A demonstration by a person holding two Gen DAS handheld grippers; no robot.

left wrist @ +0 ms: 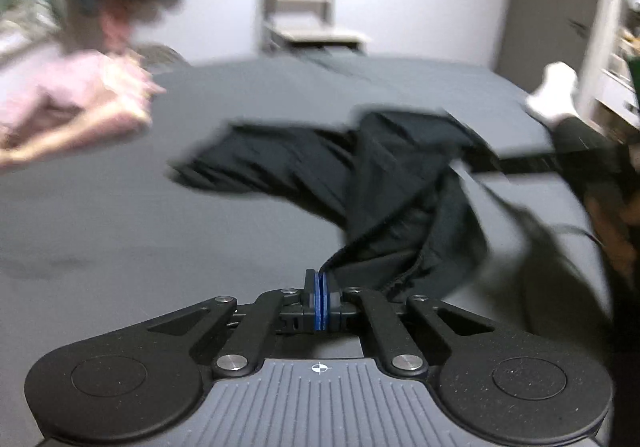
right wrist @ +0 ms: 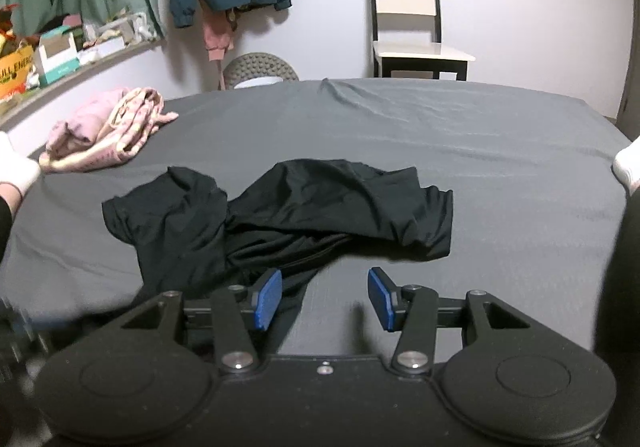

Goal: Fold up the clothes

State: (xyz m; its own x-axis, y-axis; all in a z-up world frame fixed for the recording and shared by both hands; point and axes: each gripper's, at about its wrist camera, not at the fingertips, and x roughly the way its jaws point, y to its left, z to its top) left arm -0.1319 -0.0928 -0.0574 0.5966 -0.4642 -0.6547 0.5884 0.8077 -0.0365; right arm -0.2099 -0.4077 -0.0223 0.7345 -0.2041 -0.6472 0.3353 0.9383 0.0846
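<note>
Now the left claw [left wrist: 321, 289] is clenched on the black shirt [left wrist: 384, 183], while the right claw [right wrist: 325, 297] hovers released above the bed [right wrist: 500, 167].

One black garment [right wrist: 280, 207], one pink clothes pile [right wrist: 108, 131], one chair [right wrist: 408, 15], two hand-held grippers [left wrist: 321, 287] [right wrist: 325, 297]

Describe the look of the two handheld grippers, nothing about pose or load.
Both share a build: black linkage arms with silver pivot bolts, round black discs at either side, blue pads on the fingers. The left gripper has a ribbed grey base bearing a small crosshair mark; the right gripper has a plain black base.
</note>
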